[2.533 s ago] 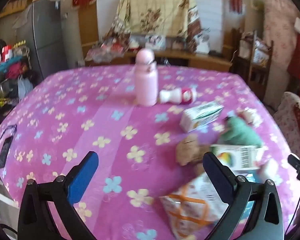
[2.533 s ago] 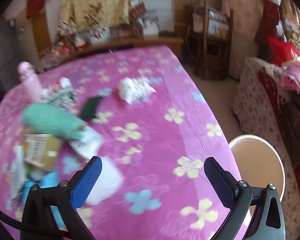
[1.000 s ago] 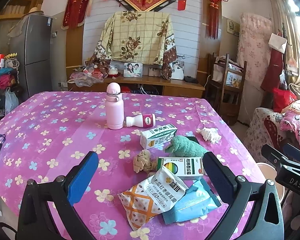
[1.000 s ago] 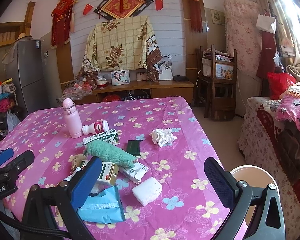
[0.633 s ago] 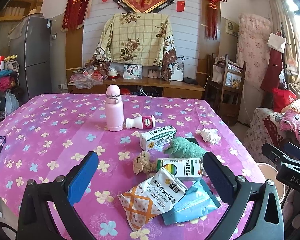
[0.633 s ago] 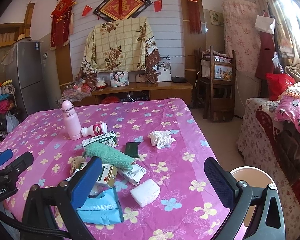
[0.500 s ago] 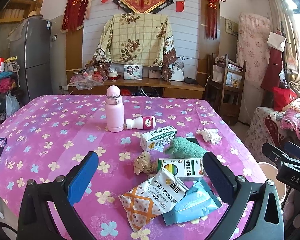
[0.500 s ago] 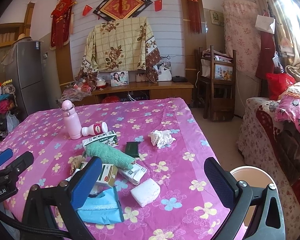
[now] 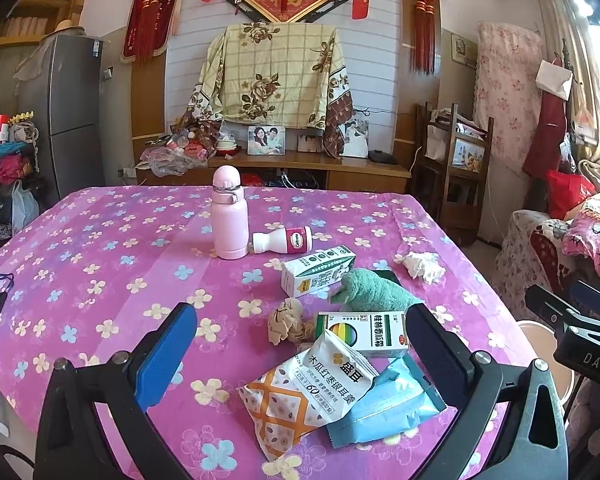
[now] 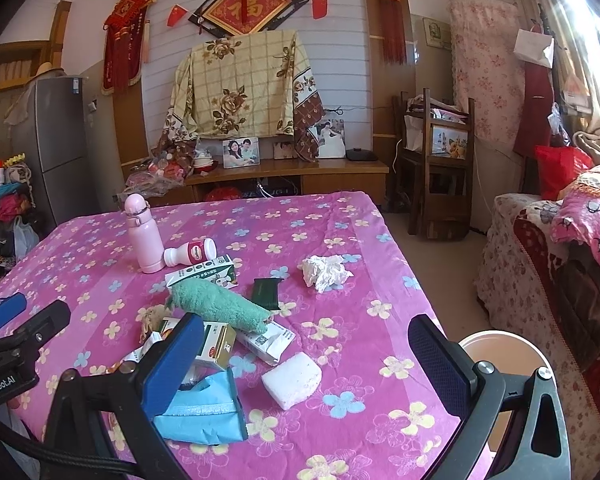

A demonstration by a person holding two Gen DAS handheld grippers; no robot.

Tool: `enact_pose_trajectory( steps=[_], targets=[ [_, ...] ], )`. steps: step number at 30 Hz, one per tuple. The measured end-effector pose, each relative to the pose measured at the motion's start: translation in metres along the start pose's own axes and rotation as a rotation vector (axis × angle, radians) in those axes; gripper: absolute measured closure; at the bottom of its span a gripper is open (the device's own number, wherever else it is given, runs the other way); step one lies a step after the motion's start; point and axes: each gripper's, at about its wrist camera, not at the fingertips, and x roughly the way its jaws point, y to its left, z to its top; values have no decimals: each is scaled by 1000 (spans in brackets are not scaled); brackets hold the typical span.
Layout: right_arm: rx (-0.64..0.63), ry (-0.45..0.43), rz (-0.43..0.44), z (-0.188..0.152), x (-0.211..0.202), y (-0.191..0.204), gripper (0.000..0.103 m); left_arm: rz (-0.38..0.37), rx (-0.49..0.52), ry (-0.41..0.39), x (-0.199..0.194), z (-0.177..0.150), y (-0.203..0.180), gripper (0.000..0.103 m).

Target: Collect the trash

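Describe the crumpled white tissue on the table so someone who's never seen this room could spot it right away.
On the pink flowered tablecloth, look toward the right edge, past the dark green packet. The crumpled white tissue lies there alone, the only wrinkled white wad; the other white thing is a smooth block.

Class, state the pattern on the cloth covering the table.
The table cloth is pink-magenta with small yellow, blue and white flowers; it shows best in the left wrist view.

Left half of the counter (image 9: 100, 264) lies bare; a bottle (image 9: 230, 216) stands mid-frame, and litter (image 9: 340, 344) crowds the lower right of the frame.
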Motion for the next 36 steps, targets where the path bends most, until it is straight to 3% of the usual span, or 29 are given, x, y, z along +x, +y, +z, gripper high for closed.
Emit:
enact_pose_trajectory(
  steps=[24,36],
  targets=[
    [-10,43,3,-6,9,2,0,6,-11,21,3,-9,9,0],
    [-17,84,-6,-11,19,-5,0,0,-5,93,11,-24,28,0]
  ],
)
